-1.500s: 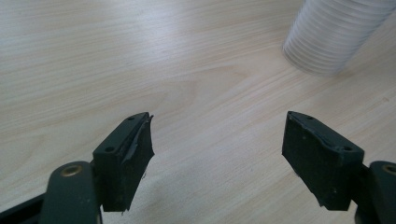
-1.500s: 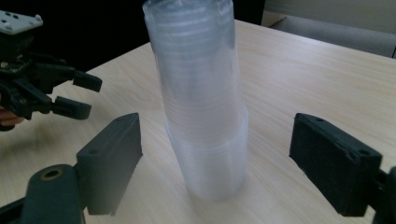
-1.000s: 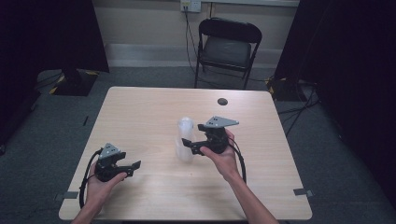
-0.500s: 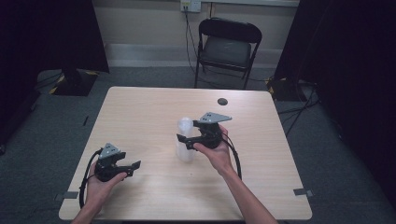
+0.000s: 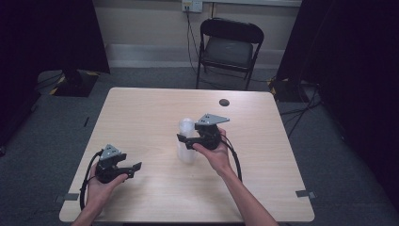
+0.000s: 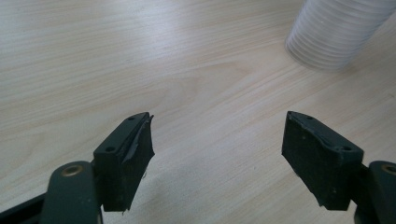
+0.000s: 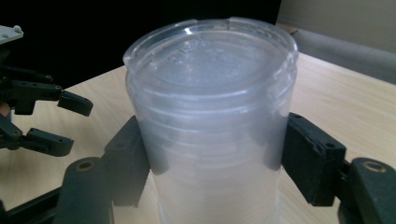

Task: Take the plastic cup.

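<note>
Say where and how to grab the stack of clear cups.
Grip the cup stack across its ribbed side wall below the top rim, coming in level from the person's side. It stands upright and round, so two opposed pads seat squarely on it. The right tool, whose jaws have just been closing, already brackets it there; the left tool stands open, apart.

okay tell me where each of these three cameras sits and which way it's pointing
High view: above the person's side, looking forward and down on the table; both forearms, left gripper and right gripper show.
Left gripper view: rides the left gripper, facing the tabletop; its open jaws show.
Right gripper view: rides the right gripper, jaws just closed onto the stack of clear cups.
All three share the cups.
</note>
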{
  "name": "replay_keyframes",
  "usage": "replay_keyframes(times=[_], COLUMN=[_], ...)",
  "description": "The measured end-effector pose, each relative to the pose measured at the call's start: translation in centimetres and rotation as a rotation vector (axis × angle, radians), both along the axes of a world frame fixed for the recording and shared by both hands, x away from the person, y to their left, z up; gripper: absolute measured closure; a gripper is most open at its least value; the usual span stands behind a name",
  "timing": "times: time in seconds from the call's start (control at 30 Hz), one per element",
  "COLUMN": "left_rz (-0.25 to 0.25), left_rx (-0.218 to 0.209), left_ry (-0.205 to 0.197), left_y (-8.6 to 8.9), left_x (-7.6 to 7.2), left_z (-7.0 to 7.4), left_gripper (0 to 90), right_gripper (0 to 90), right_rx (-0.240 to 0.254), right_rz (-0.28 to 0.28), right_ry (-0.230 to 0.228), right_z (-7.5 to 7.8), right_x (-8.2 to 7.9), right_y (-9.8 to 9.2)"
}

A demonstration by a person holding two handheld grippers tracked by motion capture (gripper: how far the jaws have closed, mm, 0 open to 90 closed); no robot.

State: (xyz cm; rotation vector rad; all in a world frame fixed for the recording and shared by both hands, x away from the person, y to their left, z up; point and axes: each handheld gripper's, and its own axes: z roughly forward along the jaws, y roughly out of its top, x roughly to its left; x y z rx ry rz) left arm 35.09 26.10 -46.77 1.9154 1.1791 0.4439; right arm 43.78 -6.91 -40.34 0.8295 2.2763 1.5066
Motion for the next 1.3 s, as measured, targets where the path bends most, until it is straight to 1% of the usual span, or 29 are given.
replay_keyframes(times=[0.03,0.07,0.13,0.23,0.43,0.47,0.67,0.73,0.9,1.1,1.2,1.3], left_rz=[-0.001,-0.001,-0.001,0.000,0.000,-0.001,-0.003,-0.004,0.001,0.010,0.011,0.011], left_rx=[0.002,0.002,0.001,-0.001,0.000,-0.001,0.001,0.002,-0.002,-0.007,-0.007,-0.009], left_ry=[-0.001,-0.002,-0.001,0.000,0.000,0.000,0.000,0.004,0.005,0.002,-0.001,0.000], left_y=[0.0,0.0,0.0,0.0,0.0,0.0,0.0,0.0,0.1,0.1,0.1,0.0], left_x=[0.0,0.0,0.0,0.0,0.1,0.1,0.1,0.1,0.0,-0.1,0.0,0.0], left_z=[0.0,0.0,0.0,0.0,0.0,0.0,0.0,0.0,0.0,0.0,0.0,-0.1], left_gripper=[24.5,24.5,24.5,24.5,24.5,24.5,24.5,24.5,24.5,25.0,25.2,25.2], right_gripper=[31.3,31.8,32.2,34.2,34.4,34.5,34.7,34.6,34.7,36.9,37.7,37.8], right_rx=[-0.001,0.005,0.007,0.000,0.010,0.013,0.016,0.023,0.050,0.060,0.069,0.070], right_rz=[-0.001,-0.004,-0.003,-0.001,0.000,-0.002,-0.006,-0.004,-0.008,0.006,0.004,0.006], right_ry=[-0.014,-0.012,-0.023,-0.029,-0.034,-0.042,-0.043,-0.050,-0.042,-0.042,-0.048,-0.046], right_z=[0.0,0.1,0.2,0.4,0.5,0.6,1.0,1.2,1.6,1.9,2.2,2.3], right_x=[0.0,-0.1,-0.1,-0.2,-0.2,-0.2,-0.2,-0.2,-0.1,-0.1,-0.1,-0.1], right_y=[0.0,0.1,0.1,0.1,0.1,0.0,0.1,0.0,-0.3,-0.2,-0.2,-0.2])
